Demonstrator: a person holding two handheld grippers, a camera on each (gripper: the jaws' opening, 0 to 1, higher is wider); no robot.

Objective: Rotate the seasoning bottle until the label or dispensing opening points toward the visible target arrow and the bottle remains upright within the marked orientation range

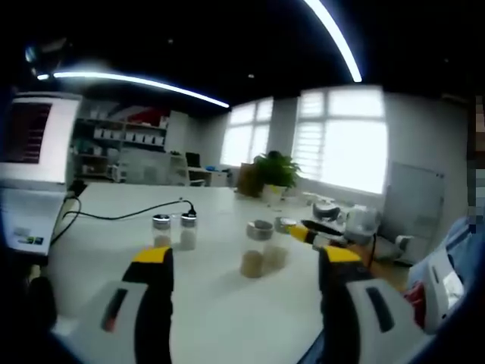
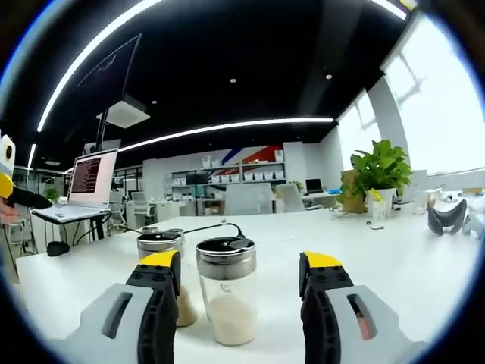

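Both grippers hang released above the white table (image 2: 424, 265), the right gripper (image 2: 239, 274) framing an upright seasoning bottle (image 2: 226, 291) between its parted jaws, the left gripper (image 1: 246, 267) short of the jars.

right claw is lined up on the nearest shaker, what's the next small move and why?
Probably ease the right claw forward and close on the clear glass seasoning bottle with the steel lid and white powder. It stands upright on the white table between the open jaws, not yet gripped. A second steel-lidded jar sits close on its left, so keep the approach straight.
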